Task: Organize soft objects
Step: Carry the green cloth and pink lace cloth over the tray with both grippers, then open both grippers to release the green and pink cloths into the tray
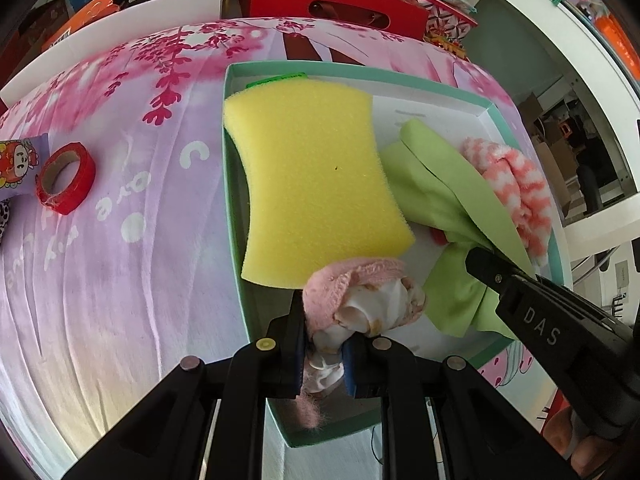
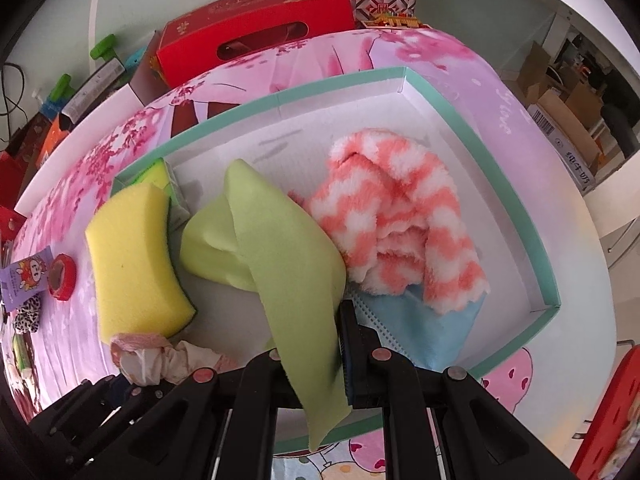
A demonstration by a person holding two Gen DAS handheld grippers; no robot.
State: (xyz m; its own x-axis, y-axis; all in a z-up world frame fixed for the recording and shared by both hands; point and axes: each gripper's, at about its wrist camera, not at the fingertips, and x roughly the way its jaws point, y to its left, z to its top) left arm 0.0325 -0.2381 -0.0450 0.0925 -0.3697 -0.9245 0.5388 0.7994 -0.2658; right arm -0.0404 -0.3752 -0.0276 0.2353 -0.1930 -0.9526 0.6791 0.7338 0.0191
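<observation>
Left tool [image 1: 324,344]: clamped on pink sock bundle [image 1: 360,300], over near edge of teal tray [image 1: 234,184]. Right tool [image 2: 316,360]: clamped on green cloth [image 2: 280,248] draped inside tray. Risks: bundle snagging yellow sponge [image 1: 316,176] tilted against left rim; cloth dragging striped fleece [image 2: 396,220] out.

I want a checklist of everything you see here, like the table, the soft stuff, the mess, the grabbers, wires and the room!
Surface: table under a pink flowery cloth.
Job's things: a teal-rimmed box holds a yellow sponge, green cloth, pink-and-white fluffy towel and blue face mask.
Clutter: red tape roll, a printed packet and a spotted item lie on the cloth.
Grippers: left gripper shut on a pink sock; right gripper shut on the green cloth.
Cables: dark wires at far left.
Surroundings: red gift box, cardboard boxes.
</observation>
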